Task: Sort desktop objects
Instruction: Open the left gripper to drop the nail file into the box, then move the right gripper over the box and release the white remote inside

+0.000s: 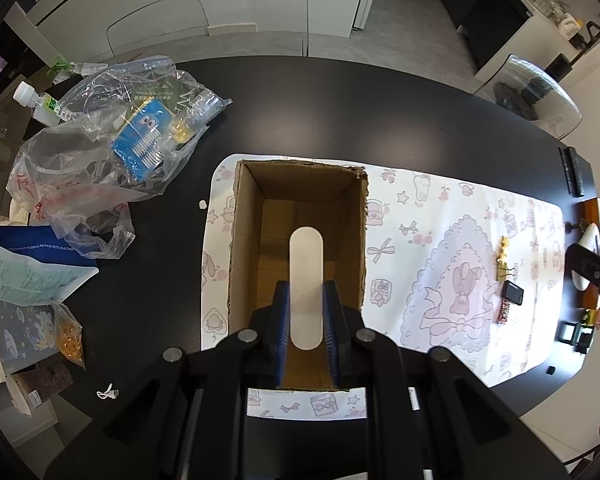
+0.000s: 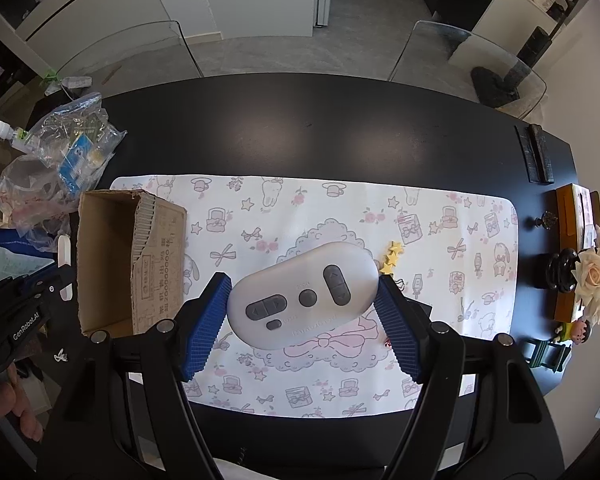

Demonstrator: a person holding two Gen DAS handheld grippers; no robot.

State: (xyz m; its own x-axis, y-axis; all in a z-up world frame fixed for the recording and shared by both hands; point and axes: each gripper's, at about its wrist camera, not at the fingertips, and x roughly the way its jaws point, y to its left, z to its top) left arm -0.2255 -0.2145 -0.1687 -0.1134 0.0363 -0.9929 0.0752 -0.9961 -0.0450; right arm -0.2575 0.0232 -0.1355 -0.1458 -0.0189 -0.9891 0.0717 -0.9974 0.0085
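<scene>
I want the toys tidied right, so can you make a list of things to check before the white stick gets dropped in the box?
1. White stick gripped by the left gripper: ok, both blue pads press its sides.
2. Stick over the cardboard box opening: ok in the left wrist view.
3. Box empty enough: ok, only its brown floor shows.
4. Box standing steady on the patterned mat: ok, upright with the open side up.
5. Grey remote safe in the right gripper: ok, pads press both ends.
6. Right gripper clear of the box: ok, it is off to the side over the mat.
</scene>
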